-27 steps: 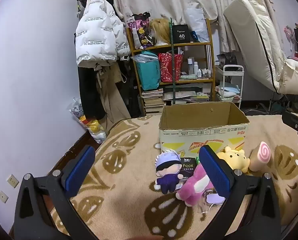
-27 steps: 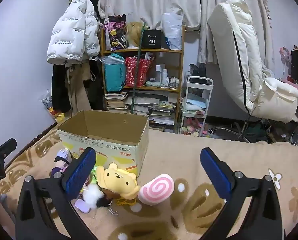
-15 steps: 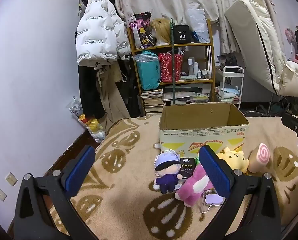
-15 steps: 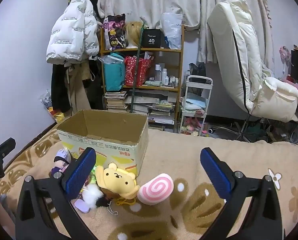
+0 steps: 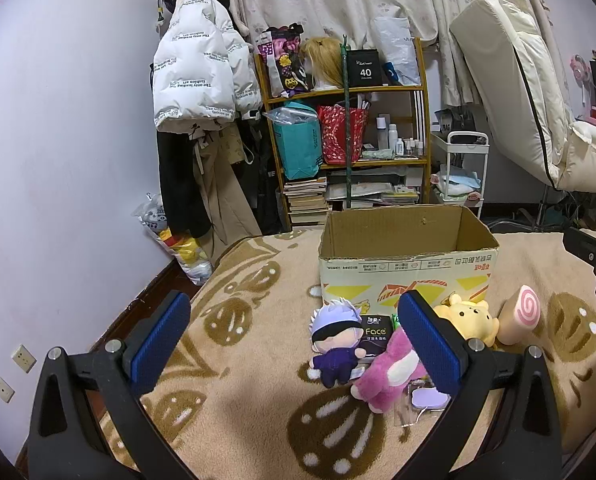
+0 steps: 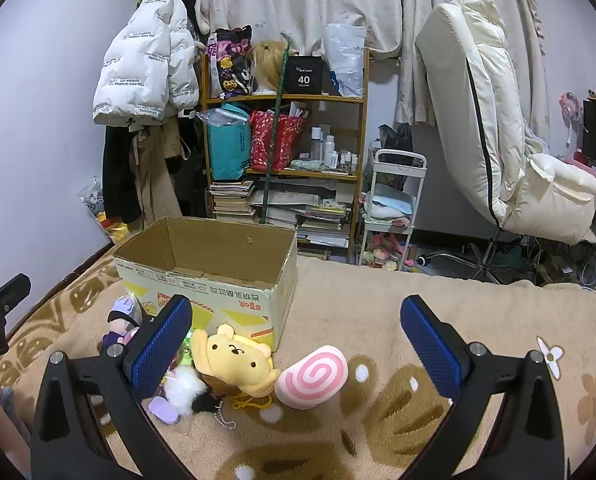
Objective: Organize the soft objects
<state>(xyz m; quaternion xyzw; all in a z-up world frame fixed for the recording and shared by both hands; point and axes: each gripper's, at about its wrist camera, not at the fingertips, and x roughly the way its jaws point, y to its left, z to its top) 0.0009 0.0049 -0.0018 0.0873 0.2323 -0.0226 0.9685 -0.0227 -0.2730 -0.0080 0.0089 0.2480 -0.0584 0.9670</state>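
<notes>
An open cardboard box (image 5: 407, 268) (image 6: 210, 276) stands on the beige patterned blanket. In front of it lie a white-haired doll in purple (image 5: 335, 346) (image 6: 122, 316), a pink plush (image 5: 389, 372), a yellow bear plush (image 5: 467, 320) (image 6: 234, 360) and a pink swirl cushion (image 5: 519, 314) (image 6: 311, 376). My left gripper (image 5: 294, 340) is open and empty, hovering just short of the doll and the pink plush. My right gripper (image 6: 296, 346) is open and empty above the bear and swirl cushion.
A black "Face" packet (image 5: 373, 334) and a lilac tag (image 5: 429, 398) (image 6: 162, 414) lie among the toys. Behind the bed stand a cluttered wooden shelf (image 5: 349, 132), hung coats (image 5: 202, 80), a white trolley (image 6: 393, 208) and a cream recliner (image 6: 497, 128).
</notes>
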